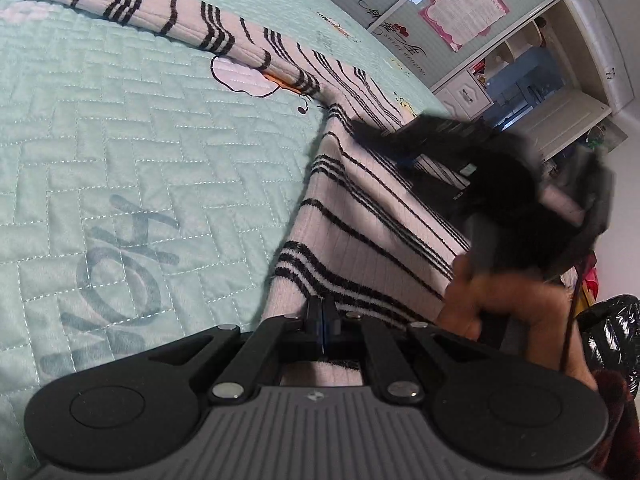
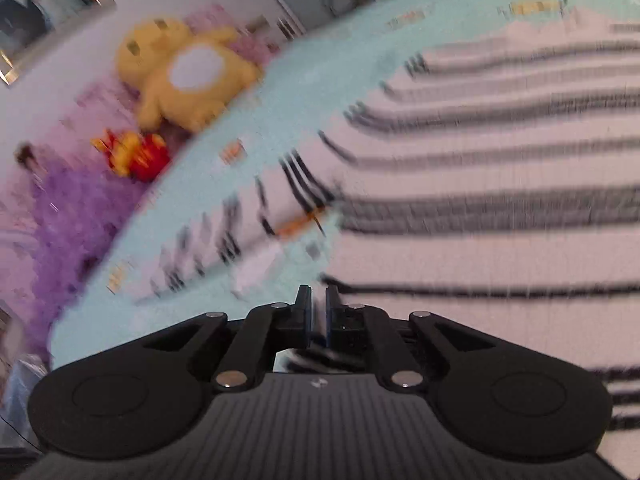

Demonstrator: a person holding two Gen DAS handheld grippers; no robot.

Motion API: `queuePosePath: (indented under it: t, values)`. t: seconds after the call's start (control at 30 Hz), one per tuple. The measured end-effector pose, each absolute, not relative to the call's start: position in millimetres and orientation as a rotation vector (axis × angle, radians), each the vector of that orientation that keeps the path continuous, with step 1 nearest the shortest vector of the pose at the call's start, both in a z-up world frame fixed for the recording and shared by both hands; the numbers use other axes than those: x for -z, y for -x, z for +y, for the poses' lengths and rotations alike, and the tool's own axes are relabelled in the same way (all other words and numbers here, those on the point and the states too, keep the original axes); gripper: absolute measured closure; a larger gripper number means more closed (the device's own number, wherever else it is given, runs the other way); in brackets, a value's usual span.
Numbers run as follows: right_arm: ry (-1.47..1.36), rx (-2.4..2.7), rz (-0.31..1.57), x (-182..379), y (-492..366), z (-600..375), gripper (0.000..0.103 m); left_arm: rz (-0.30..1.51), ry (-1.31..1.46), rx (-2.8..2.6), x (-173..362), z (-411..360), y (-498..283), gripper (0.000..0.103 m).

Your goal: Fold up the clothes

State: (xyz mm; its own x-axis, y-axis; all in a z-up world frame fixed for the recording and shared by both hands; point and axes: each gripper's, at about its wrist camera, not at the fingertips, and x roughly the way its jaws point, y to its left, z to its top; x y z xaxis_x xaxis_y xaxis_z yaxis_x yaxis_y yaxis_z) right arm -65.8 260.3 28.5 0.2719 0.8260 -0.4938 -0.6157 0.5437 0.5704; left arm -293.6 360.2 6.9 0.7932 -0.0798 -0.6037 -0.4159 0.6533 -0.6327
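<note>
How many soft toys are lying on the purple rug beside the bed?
2. A big yellow plush toy lies at the far end of the purple rug; a small red-and-yellow toy lies nearer. The picture is blurred, so others may be hidden.

Right wrist view smeared by motion; striped sweater (image 2: 480, 200) runs off right edge (plush toy (image 2: 184, 76) blurred).

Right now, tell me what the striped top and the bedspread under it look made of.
Striped top: likely a soft ribbed knit, matte; fine lengthwise ribs and fuzzy black stripes. Bedspread: seemingly a quilted, slightly shiny fabric; stitched brick-like pattern, faint sheen.
</note>
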Motion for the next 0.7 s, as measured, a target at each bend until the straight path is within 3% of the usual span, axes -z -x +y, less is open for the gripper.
queuePosePath:
  t: [0.1,0.2,0.23,0.37,0.57,0.63,0.7]
  values:
    - [-0.357,-0.882,0.752,-36,51,260,0.096,0.642,0.856,-0.203,-6,362,293,0.098]
    - [-0.308,-0.864,0.887,-6,34,293,0.097,0.643,0.851,-0.201,-5,362,292,0.098]
    - [-0.263,-0.884,0.873,0,37,300,0.102,0.643,0.848,-0.200,-6,362,292,0.098]
    - [-0.262,-0.905,0.908,-5,32,297,0.101,0.645,0.835,-0.198,-7,361,291,0.098]
    - [-0.407,-0.868,0.744,-28,34,275,0.093,0.643,0.807,-0.204,-6,360,290,0.098]
    - [-0.329,-0.852,0.788,-13,27,293,0.079,0.643,0.802,-0.207,-7,359,290,0.098]
    - [-0.254,-0.840,0.825,-2,21,308,0.082,0.644,0.798,-0.209,-7,359,289,0.098]
